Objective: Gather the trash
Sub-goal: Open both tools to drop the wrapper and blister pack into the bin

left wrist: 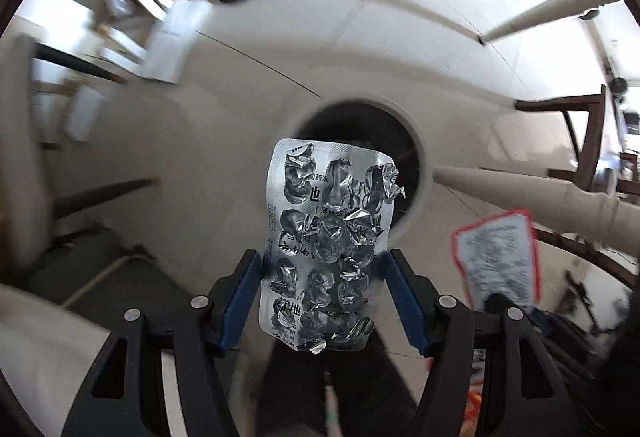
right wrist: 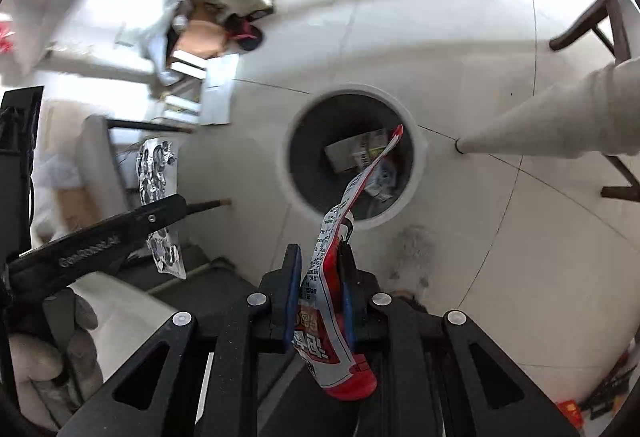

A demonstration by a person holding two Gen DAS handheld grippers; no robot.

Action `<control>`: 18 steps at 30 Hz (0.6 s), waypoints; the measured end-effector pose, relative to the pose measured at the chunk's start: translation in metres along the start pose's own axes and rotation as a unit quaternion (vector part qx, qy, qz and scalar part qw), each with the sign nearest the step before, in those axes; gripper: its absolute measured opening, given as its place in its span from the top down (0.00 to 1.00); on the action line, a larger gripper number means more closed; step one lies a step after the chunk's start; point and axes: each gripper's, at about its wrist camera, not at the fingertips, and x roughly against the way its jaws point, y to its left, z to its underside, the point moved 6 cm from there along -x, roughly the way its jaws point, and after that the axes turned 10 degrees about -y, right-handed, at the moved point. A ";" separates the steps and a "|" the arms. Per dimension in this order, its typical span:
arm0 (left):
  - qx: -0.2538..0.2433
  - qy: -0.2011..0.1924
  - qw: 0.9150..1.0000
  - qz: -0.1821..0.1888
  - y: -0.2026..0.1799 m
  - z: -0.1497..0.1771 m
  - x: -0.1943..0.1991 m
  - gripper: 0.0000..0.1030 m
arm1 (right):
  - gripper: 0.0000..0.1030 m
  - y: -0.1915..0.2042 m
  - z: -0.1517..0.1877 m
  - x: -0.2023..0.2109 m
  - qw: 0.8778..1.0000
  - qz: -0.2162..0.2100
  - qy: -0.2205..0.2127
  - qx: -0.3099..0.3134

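1. An emptied silver blister pack (left wrist: 326, 245) is being held upright between the blue pads of the left gripper (left wrist: 325, 269), above the floor just short of the bin.
2. A red-and-white wrapper (right wrist: 340, 265) is being clamped by the narrowly set right gripper (right wrist: 320, 269).
3. Both are being held over the round white-rimmed bin (right wrist: 416, 173), in which paper scraps (right wrist: 360, 153) are lying.

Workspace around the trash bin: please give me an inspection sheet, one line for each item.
Surface: pale tiled floor.
Job's things: empty foil blister pack; red-and-white wrapper; round white trash bin with paper scraps inside.
Clutter: shoes and boxes far off, blurred.
Grippers: left gripper shut on the blister pack; right gripper shut on the wrapper.
Cables: nothing seen.
Surroundings: white table leg, dark wooden chair.
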 end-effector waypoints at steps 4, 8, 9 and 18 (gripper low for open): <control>-0.002 0.033 0.999 0.021 -0.004 -0.014 -0.048 0.39 | 0.82 -0.027 -0.020 -0.049 1.000 -0.002 0.005 -0.021; -0.003 0.040 0.999 0.017 -0.006 -0.020 -0.068 0.10 | 0.81 -0.039 -0.035 -0.089 0.999 -0.016 0.010 -0.033; 0.000 0.041 0.999 0.012 -0.003 -0.021 -0.068 0.06 | 0.78 -0.042 -0.038 -0.096 0.999 -0.018 0.010 -0.042; -0.024 0.002 0.998 -0.061 0.004 -0.012 -0.044 0.06 | 0.27 -0.049 -0.044 -0.118 0.999 0.032 0.017 -0.023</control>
